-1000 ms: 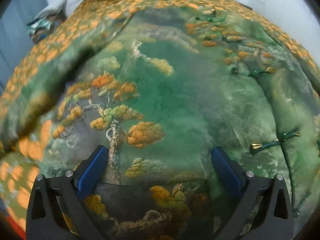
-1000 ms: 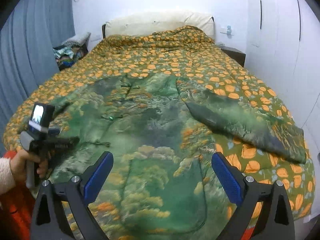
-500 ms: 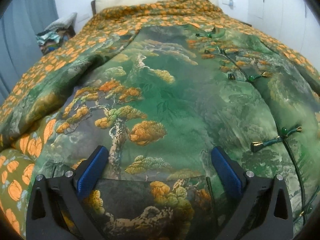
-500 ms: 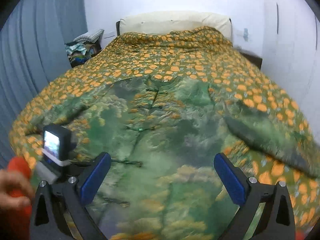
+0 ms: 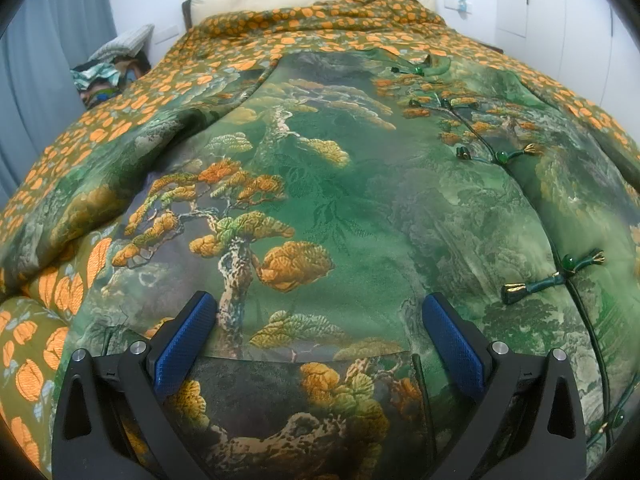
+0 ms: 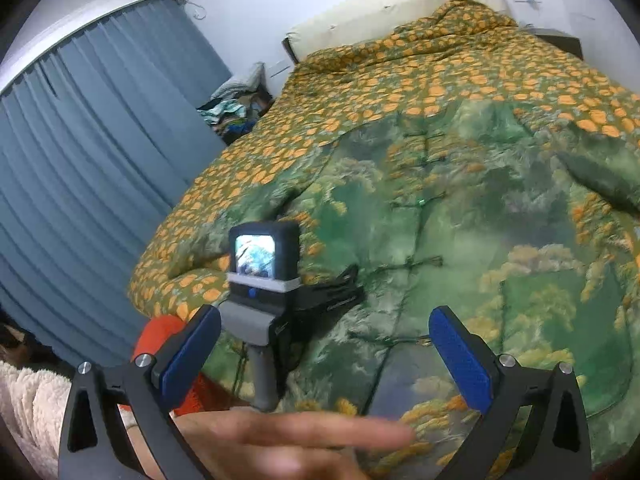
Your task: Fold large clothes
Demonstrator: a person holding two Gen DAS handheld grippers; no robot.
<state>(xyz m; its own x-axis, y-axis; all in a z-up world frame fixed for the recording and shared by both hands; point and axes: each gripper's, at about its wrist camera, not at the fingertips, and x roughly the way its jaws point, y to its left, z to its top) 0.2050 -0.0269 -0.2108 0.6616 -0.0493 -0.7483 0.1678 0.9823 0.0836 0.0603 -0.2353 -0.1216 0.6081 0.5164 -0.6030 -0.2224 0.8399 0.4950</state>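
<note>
A large green jacket (image 5: 360, 208) printed with pine trees and mountains lies spread front-up on a bed, over an orange-spotted quilt (image 5: 304, 28). In the left wrist view it fills the centre and lower frame, with its knotted frog fasteners (image 5: 552, 278) running down the right side and a patch pocket (image 5: 304, 400) at the bottom centre. The left gripper (image 5: 318, 344) hangs low over the hem area, its blue-padded fingers (image 5: 186, 344) spread wide with nothing between them.

In the right wrist view the same jacket (image 6: 460, 240) covers the right and centre of the frame, a sleeve (image 6: 600, 176) trailing off at the right edge. The right gripper (image 6: 324, 354) is likewise released, fingers apart and empty. Seen at centre left of this view, the other handheld gripper carries a small camera (image 6: 266, 252) with a lit screen. A blurred bare hand (image 6: 288, 444) stretches across the bottom of the frame. Blue-grey curtains (image 6: 100, 168) fill the left side, and a cream pillow (image 6: 392, 0) sits at the top.
</note>
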